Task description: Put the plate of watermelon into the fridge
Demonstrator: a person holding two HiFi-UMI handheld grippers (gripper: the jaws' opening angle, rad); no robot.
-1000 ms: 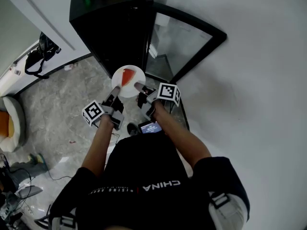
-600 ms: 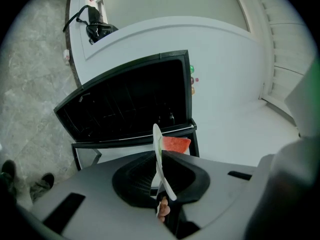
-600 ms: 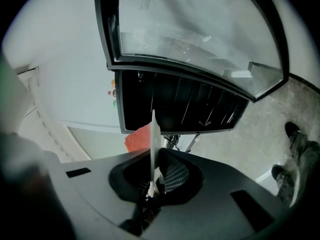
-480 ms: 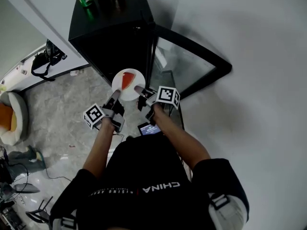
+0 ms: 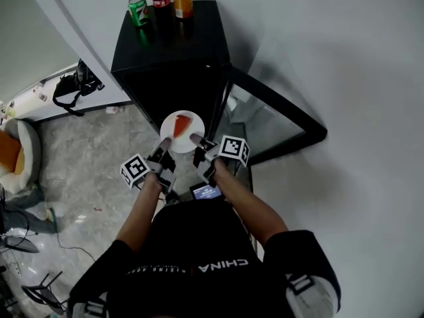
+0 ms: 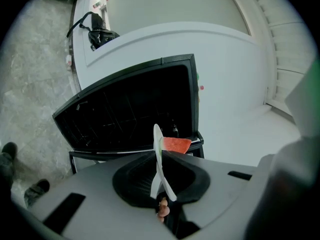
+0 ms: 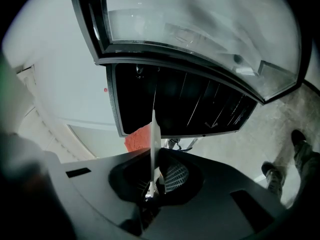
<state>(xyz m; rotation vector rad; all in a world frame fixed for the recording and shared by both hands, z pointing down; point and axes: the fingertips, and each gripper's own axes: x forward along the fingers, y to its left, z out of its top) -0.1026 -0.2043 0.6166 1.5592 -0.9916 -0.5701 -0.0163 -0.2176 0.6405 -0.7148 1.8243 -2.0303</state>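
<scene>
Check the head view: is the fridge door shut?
No, the glass door stands swung wide open beside the black fridge, leaving its dark interior exposed behind the plate.

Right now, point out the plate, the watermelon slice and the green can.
plate [image 5: 166,127]: head view, bare white left rim.
watermelon slice [image 5: 180,124]: head view, middle of the red flesh.
green can [image 5: 138,10]: head view, its side.

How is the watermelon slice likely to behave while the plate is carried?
The watermelon slice lies loose on the smooth white plate, so it would probably slide if tilted. The plate shows no sag though held only at its rim by the left gripper and right gripper, so it seems stiff.
</scene>
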